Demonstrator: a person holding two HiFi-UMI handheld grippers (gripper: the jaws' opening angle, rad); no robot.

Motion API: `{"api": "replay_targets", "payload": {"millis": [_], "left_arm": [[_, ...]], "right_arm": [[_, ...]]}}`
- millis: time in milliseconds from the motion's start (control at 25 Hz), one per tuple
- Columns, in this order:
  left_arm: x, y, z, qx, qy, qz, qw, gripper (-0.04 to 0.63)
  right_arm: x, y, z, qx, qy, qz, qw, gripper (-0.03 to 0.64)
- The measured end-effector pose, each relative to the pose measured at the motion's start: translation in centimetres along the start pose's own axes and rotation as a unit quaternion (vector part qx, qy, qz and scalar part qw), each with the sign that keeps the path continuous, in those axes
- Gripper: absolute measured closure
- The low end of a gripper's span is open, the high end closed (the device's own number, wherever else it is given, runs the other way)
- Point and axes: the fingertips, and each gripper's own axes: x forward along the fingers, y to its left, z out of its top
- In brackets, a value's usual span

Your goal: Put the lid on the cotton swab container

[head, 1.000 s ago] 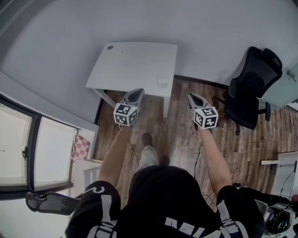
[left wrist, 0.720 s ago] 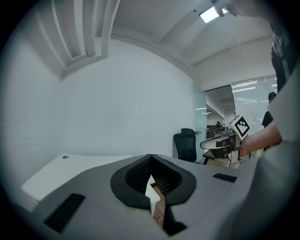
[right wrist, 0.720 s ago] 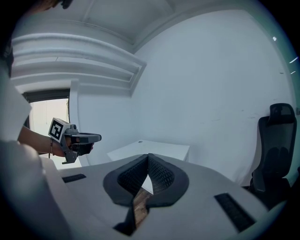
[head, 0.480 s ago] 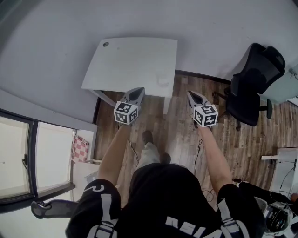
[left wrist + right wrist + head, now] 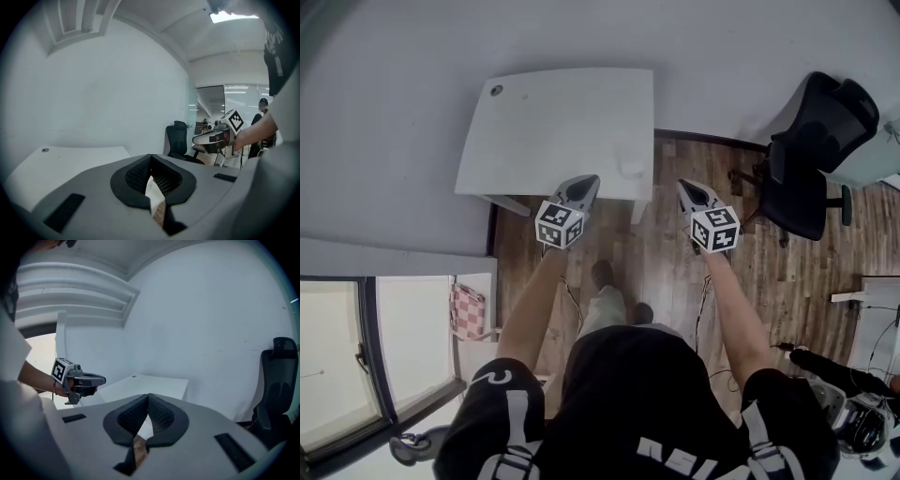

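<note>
A small white object (image 5: 630, 169), too small to tell container from lid, sits near the front right corner of the white table (image 5: 553, 122). Both grippers are held out over the wooden floor, short of the table's front edge. My left gripper (image 5: 585, 182) is shut with nothing between its jaws. My right gripper (image 5: 684, 188) is also shut and empty. In the left gripper view the jaws (image 5: 150, 157) meet above the table (image 5: 65, 159), and the right gripper (image 5: 220, 135) shows at the right. The right gripper view has its closed jaws (image 5: 148, 396) before the table (image 5: 154, 383), with the left gripper (image 5: 79, 379) at the left.
A black office chair (image 5: 811, 155) stands on the wooden floor (image 5: 661, 272) right of the table. The table backs onto a white wall (image 5: 412, 84). A window (image 5: 356, 356) and a red-checked cloth (image 5: 467, 309) are at the left. Gear and cables lie at the lower right.
The person has stepped towards the table, which now sits larger and nearer in the head view. Both grippers stay shut and side by side, now close to the table's front edge.
</note>
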Motion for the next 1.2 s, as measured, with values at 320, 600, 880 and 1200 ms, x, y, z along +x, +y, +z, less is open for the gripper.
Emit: {"api": "replay_targets", "payload": {"millis": [320,600,880,1200], "left_arm": [[4.1,3.8,-0.9,0.002,0.020,-0.041,0.9990,0.571],[7.4,6.1,-2.3,-0.001,0.036,-0.079,0.9962,0.571],[10.0,8.0,-4.6,-0.031,0.044,-0.116,0.9917,0.570],[13.5,9.1,-6.0,-0.060,0.039,-0.141,0.9875,0.569]], "right_arm": [[4.1,-0.3,-1.3,0.014,0.005,-0.023,1.000,0.603],[7.5,-0.6,-2.6,0.026,-0.004,-0.051,0.998,0.602],[11.3,0.1,-5.8,0.047,-0.004,-0.059,0.997,0.564],[14.9,0.2,-9.0,0.024,0.005,-0.061,0.998,0.432]]}}
